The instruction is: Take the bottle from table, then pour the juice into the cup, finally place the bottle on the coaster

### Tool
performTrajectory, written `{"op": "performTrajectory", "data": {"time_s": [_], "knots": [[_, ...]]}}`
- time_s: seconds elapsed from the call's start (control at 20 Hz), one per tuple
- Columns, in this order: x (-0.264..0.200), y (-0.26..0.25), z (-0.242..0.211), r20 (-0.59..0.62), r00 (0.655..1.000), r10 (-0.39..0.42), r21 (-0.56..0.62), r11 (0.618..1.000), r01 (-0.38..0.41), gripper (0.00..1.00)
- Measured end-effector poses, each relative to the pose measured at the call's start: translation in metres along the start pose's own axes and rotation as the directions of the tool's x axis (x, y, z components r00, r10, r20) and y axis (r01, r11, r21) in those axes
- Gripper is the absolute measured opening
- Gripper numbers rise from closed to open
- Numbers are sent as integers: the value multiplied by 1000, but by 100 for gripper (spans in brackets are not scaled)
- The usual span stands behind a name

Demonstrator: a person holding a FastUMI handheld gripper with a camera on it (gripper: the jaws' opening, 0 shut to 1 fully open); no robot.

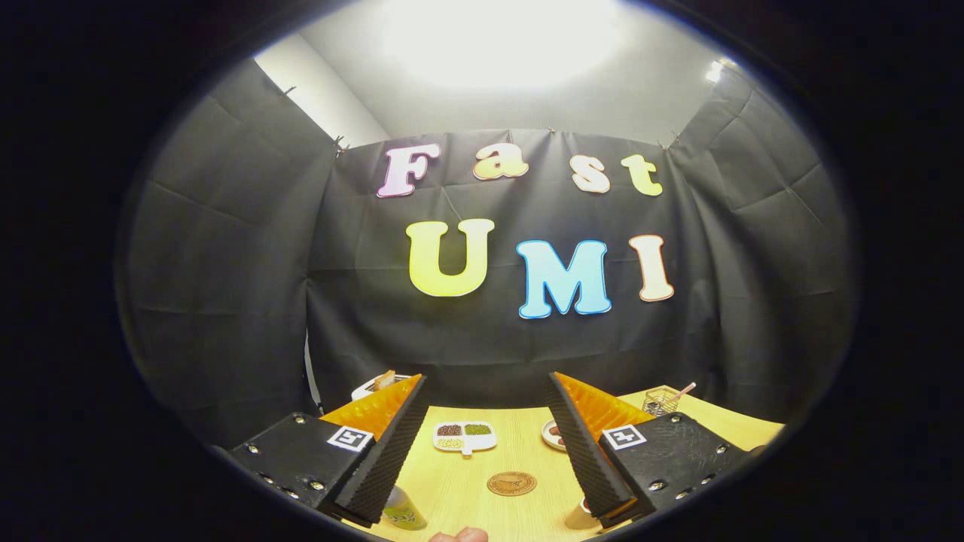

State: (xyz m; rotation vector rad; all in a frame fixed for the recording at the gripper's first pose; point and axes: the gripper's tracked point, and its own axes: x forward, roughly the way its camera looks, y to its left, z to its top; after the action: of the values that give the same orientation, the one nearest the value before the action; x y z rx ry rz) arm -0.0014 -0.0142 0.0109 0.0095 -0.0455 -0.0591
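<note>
My gripper (pixel 488 444) stands open above the wooden table (pixel 482 467), its two orange-and-black fingers (pixel 388 444) spread wide with nothing between them. A round brown coaster (pixel 511 483) lies on the table between the fingers. The bottle (pixel 403 510), pale with a green label, stands below the left finger and is partly hidden by it. A small part of what may be the cup (pixel 581 516) peeks out under the right finger.
A white divided dish (pixel 465 436) with beans sits beyond the coaster. A small plate (pixel 554 434) is beside the right finger. A wire basket (pixel 661 400) stands at the back right, a white object (pixel 374 385) at the back left. A fingertip (pixel 461 535) shows at the near edge.
</note>
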Motion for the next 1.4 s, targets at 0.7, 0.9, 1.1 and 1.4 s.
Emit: {"op": "performTrajectory", "data": {"time_s": [0.7,0.9,1.1,1.4], "knots": [[-3,43,-54,-52,998,36,-32,999,-38,95],[-3,67,-73,-78,993,84,-13,996,-85,96],[-6,84,-96,-116,987,108,2,994,-109,96],[-10,101,-130,-183,975,126,19,992,-125,96]]}}
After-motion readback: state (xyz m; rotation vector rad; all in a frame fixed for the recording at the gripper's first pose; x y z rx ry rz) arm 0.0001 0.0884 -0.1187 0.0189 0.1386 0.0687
